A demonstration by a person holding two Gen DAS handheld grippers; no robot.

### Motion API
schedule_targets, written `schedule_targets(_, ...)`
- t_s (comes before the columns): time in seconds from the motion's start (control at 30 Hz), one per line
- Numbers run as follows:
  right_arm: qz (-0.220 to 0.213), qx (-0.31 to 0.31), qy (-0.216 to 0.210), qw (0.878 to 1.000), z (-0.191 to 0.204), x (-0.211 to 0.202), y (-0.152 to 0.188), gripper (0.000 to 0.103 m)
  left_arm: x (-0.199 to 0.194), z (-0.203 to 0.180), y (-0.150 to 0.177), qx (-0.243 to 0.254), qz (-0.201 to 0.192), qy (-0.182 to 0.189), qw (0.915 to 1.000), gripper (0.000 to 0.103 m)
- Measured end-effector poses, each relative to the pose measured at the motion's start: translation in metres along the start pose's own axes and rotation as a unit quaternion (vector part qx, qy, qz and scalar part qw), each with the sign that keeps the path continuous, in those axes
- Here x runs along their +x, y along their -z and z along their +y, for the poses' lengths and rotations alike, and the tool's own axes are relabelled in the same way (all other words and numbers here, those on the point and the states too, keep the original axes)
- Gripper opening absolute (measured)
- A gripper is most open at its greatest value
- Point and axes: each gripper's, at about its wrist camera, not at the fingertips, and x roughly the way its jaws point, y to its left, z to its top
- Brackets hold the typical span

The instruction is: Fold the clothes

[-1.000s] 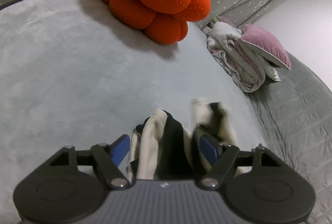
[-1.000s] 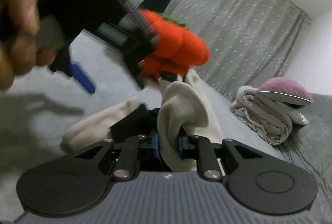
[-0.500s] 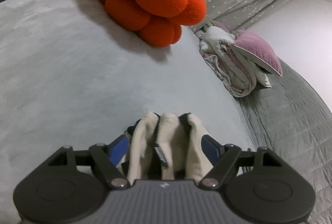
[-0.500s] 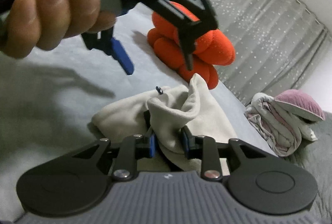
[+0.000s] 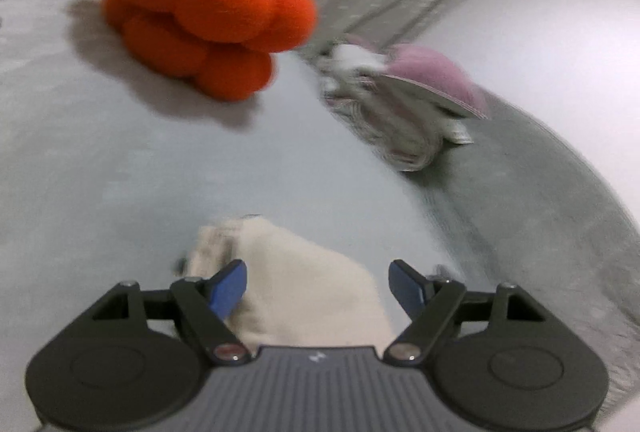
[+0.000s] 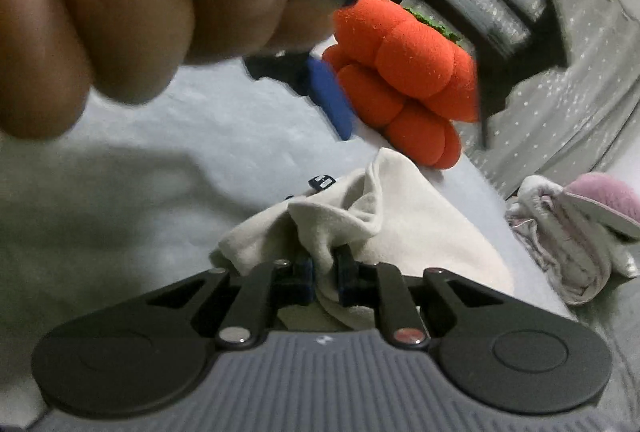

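Note:
A cream garment (image 5: 304, 288) lies bunched on the grey bed (image 5: 120, 168). In the left wrist view my left gripper (image 5: 318, 286) hovers above it, open, blue pads wide apart and not touching the cloth. In the right wrist view my right gripper (image 6: 325, 274) is shut on a fold of the same cream garment (image 6: 400, 216), holding it low over the bed. A small dark label (image 6: 321, 182) shows at the garment's far edge. The hand (image 6: 120, 12) holding the left gripper fills the upper left of the right wrist view, with one blue pad (image 6: 330, 96) visible below it.
An orange pumpkin-shaped plush (image 5: 204, 4) sits on the bed beyond the garment. A pile of white and pink bedding with a pink pillow (image 5: 420, 100) lies to the right on a darker grey quilt (image 5: 540, 212). Grey dotted curtains (image 6: 560, 112) hang behind.
My left gripper has lifted and drawn back from the garment, its jaws standing wider and free of the cloth. The right gripper has kept its hold and lowered the fold onto the bed.

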Motion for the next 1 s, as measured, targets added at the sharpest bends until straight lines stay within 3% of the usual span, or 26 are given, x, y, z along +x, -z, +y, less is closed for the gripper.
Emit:
schedule_targets(0.13, -0.006, 0.022, -0.027, 0.999, -0.007, 0.002, 0.001, 0.017, 0.013, -0.014, 0.004, 0.062, 0.029, 0.007, 0.9976, 0.079)
schedule_targets(0.27, -0.011, 0.024, -0.046, 0.999, -0.010, 0.002, -0.001, 0.022, 0.036, -0.017, 0.012, 0.096, 0.072, -0.012, 0.9927, 0.078)
schedule_targets(0.33, -0.015, 0.029, -0.055, 0.998, -0.011, 0.000, -0.002, 0.041, 0.047, -0.007, 0.015, 0.089, 0.094, -0.044, 0.9906, 0.077)
schedule_targets(0.37, -0.017, 0.035, -0.063, 0.997, -0.012, -0.002, -0.003, 0.046, 0.052, -0.003, 0.016, 0.085, 0.105, -0.059, 0.9891, 0.073)
schedule_targets(0.5, -0.022, 0.078, -0.086, 0.993, -0.019, -0.022, -0.002, 0.053, 0.054, 0.011, 0.015, 0.065, 0.107, -0.060, 0.9903, 0.068)
schedule_targets(0.63, -0.024, 0.180, -0.107, 0.978, -0.046, -0.050, 0.004, 0.051, 0.053, 0.005, 0.019, 0.076, 0.110, -0.072, 0.9884, 0.068)
schedule_targets(0.8, -0.037, 0.330, -0.066, 0.941, -0.115, -0.068, 0.009, 0.037, 0.052, -0.001, 0.023, 0.091, 0.112, -0.086, 0.9858, 0.068)
schedule_targets(0.9, -0.009, 0.336, -0.045, 0.941, -0.127, -0.052, 0.005, 0.029, 0.051, -0.003, 0.023, 0.094, 0.111, -0.091, 0.9852, 0.068)
schedule_targets(1.0, 0.021, 0.324, -0.047, 0.945, -0.120, -0.035, 0.014, 0.030, 0.048, -0.005, 0.024, 0.098, 0.108, -0.092, 0.9850, 0.068)
